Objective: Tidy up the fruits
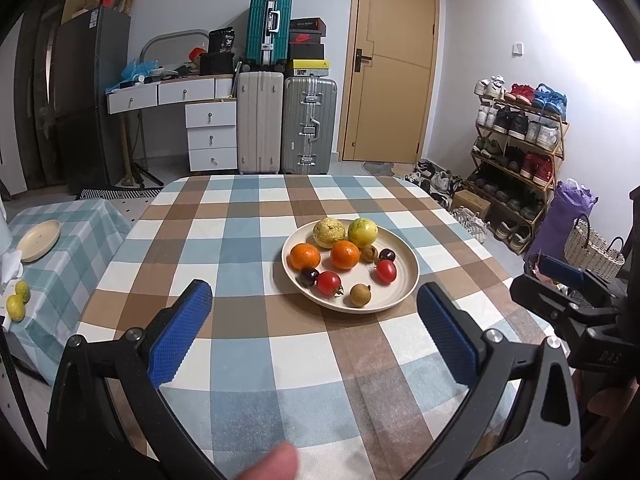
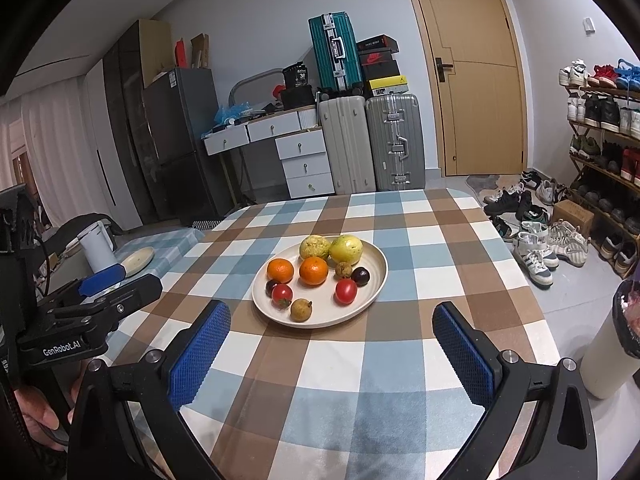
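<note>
A cream plate (image 1: 405, 291) (image 2: 362, 308) sits mid-table on the checked cloth. It holds two yellow-green guavas (image 1: 329, 232), two oranges (image 1: 345, 255) (image 2: 313, 271), two red tomatoes (image 1: 329, 283) (image 2: 346, 291), two dark cherries (image 1: 309, 276) and two brown longans (image 1: 360, 294) (image 2: 301, 309). My left gripper (image 1: 312, 289) hovers open over the table just short of the plate, with nothing between its blue pads. My right gripper (image 2: 331, 309) is also open and empty, a little nearer than the plate. Each gripper shows at the edge of the other's view.
A low side table (image 1: 80, 248) to the left carries an empty cream plate (image 1: 40, 240) and two small yellow-green fruits (image 1: 18, 300). A white kettle (image 2: 96, 248) stands there too. Suitcases (image 1: 308, 124) and a door lie beyond; a shoe rack (image 1: 520, 148) and a white bin (image 2: 612, 352) stand on the right.
</note>
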Demonstrator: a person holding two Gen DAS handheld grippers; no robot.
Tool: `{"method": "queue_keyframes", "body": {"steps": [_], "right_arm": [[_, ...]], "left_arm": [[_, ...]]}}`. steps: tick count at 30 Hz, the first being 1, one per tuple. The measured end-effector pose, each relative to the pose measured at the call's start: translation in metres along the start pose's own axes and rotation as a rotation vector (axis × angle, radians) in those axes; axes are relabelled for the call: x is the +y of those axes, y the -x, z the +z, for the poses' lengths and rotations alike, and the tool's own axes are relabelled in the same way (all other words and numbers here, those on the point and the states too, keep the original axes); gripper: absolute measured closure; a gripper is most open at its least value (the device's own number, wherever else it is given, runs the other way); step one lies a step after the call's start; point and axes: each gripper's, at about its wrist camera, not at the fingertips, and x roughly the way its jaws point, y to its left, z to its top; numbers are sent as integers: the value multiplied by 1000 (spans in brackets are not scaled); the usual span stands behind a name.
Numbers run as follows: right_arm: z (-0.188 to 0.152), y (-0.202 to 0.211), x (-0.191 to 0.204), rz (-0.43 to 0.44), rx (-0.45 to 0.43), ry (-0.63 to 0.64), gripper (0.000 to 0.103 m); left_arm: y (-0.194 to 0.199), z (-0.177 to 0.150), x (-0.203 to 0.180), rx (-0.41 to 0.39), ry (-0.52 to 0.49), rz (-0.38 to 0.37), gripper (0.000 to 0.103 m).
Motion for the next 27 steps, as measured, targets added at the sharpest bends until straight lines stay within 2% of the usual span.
{"method": "queue_keyframes", "body": {"steps": [27], "right_arm": [[-4,-2,0,-1,8,-9,0]], "left_arm": [[-2,-3,-4,-3,-18,-22,1]]}}
